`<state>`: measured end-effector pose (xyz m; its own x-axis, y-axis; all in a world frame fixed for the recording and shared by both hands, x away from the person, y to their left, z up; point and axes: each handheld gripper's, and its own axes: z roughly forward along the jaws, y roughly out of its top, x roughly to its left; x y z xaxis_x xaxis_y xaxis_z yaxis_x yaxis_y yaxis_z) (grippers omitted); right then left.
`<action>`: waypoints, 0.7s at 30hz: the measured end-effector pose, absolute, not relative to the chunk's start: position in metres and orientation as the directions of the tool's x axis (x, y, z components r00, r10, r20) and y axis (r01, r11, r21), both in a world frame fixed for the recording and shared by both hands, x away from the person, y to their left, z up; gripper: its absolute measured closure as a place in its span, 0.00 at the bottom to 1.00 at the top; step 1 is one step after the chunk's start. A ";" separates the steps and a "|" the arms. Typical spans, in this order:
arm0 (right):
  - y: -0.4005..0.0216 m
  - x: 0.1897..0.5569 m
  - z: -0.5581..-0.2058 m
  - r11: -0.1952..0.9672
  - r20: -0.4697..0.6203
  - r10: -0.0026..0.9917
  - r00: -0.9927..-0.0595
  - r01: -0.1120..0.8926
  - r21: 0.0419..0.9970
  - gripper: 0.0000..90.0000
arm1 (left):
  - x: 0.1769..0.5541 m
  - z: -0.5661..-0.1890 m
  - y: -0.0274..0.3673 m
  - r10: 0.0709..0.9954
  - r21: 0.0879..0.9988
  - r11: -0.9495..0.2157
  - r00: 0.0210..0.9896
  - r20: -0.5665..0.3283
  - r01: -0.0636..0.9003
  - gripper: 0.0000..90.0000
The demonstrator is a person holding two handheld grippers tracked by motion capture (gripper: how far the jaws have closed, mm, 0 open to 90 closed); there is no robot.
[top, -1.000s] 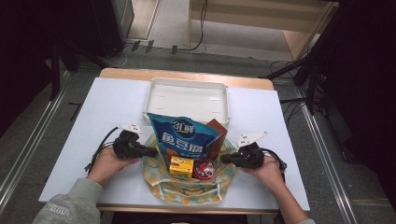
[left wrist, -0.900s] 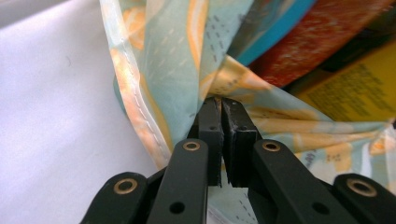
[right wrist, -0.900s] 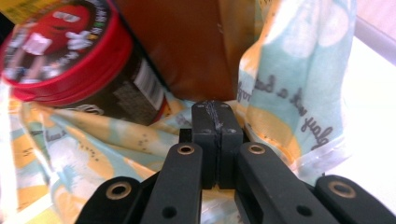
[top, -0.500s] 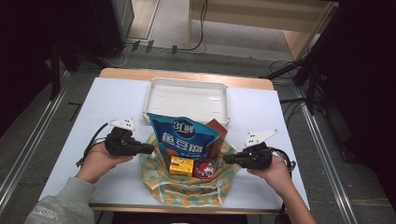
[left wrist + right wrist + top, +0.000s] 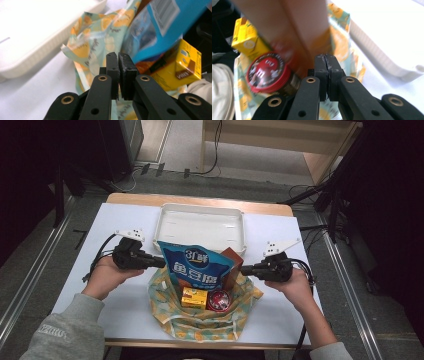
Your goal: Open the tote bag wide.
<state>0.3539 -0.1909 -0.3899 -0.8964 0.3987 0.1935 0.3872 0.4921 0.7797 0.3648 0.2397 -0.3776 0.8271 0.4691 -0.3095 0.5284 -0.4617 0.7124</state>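
A floppy bag with an orange-fruit print [image 5: 200,324] lies at the table's front and its two sides are drawn up. It holds a blue snack pouch [image 5: 195,265], a brown box [image 5: 232,264], a yellow carton [image 5: 194,296] and a red-lidded can [image 5: 218,300]. My left gripper [image 5: 162,262] is shut on the bag's left edge, and my right gripper [image 5: 243,269] is shut on its right edge. In the left gripper view the pinched jaws [image 5: 118,57] face the printed bag [image 5: 100,42] and the yellow carton [image 5: 180,65]. The right gripper [image 5: 326,58] sits beside the red-lidded can [image 5: 268,72].
A white rectangular tray [image 5: 200,212] stands just behind the bag, in the middle of the white table [image 5: 120,220]. The table's front edge runs close under the bag. The person's forearms come in from the bottom left and bottom right.
Both hands have risen with the bag's edges in their jaws, so the bag's sides stand higher around the goods. The jaws have stayed shut.
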 end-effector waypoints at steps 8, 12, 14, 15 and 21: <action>-0.181 0.377 -0.386 0.463 0.202 0.405 -0.892 0.391 0.796 1.00 | 0.382 -0.373 0.229 0.456 0.717 -0.458 0.831 -0.317 0.525 0.98; -0.171 0.380 -0.387 0.470 0.204 0.393 -0.897 0.387 0.793 1.00 | 0.386 -0.377 0.223 0.445 0.716 -0.464 0.836 -0.320 0.521 0.98; -0.167 0.381 -0.390 0.478 0.206 0.389 -0.898 0.388 0.788 1.00 | 0.387 -0.381 0.221 0.443 0.710 -0.472 0.837 -0.322 0.523 0.98; -0.166 0.382 -0.393 0.483 0.207 0.383 -0.900 0.386 0.786 1.00 | 0.388 -0.384 0.220 0.442 0.707 -0.474 0.836 -0.325 0.525 0.98; -0.164 0.385 -0.406 0.477 0.233 0.385 -0.893 0.409 0.778 1.00 | 0.392 -0.403 0.214 0.443 0.681 -0.483 0.824 -0.353 0.551 0.98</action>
